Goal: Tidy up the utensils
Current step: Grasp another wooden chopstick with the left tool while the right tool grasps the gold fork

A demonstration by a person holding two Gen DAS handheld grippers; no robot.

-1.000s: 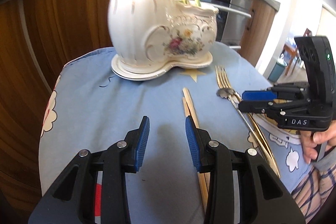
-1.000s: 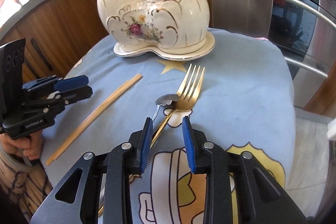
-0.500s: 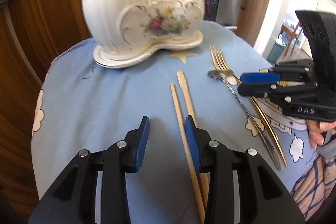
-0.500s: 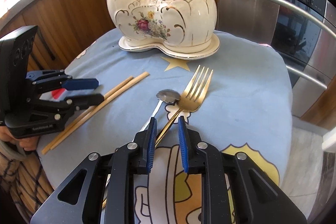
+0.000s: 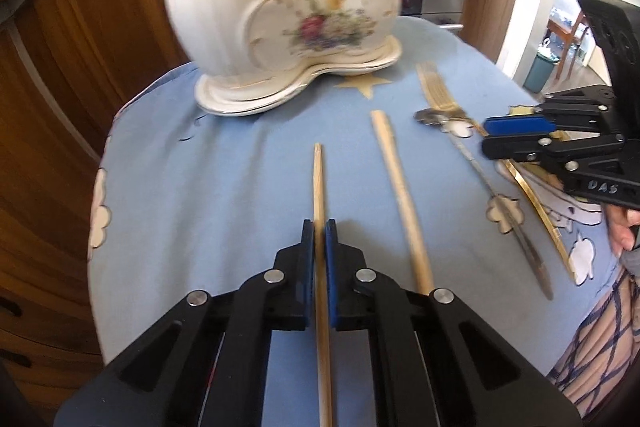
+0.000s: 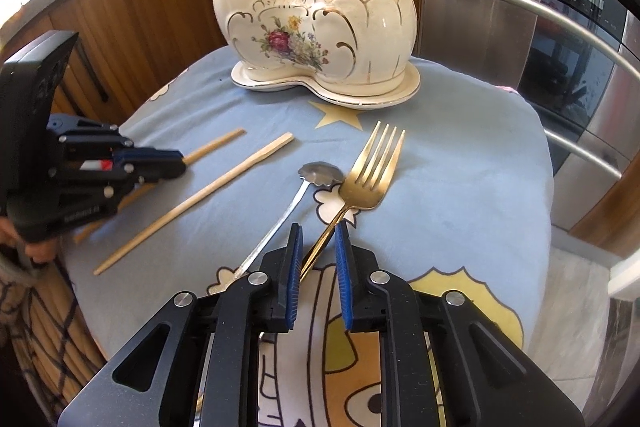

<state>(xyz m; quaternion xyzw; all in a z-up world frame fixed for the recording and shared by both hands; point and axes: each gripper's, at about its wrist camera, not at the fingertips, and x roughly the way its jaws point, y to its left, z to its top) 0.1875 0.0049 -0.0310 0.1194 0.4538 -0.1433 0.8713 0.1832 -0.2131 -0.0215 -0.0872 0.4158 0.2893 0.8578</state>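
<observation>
- Left gripper [image 5: 319, 227]: jaws closed onto one wooden chopstick [image 5: 319, 183]; blue pads press both its sides, stick runs forward out of the grip, lying along the blue tablecloth [image 5: 208, 195].
- Right gripper [image 6: 317, 231]: jaws have just been narrowing, a gap remains; gold fork [image 6: 370, 171] handle passes between the pads, leaning against the left pad; whether the right pad touches it I cannot tell.
- Second chopstick [image 5: 400, 195] lies loose just beside the held one, apart from it, between the two grippers.
- Small silver spoon [image 6: 298, 193] lies just left of the fork, bowl touching the fork's neck.
- Ceramic utensil holder [image 6: 316, 27], two compartments, on its saucer at the far edge of the table; open cloth between it and the utensils.
- Table edge drops away at left near the wooden cabinet [image 5: 80, 39].
</observation>
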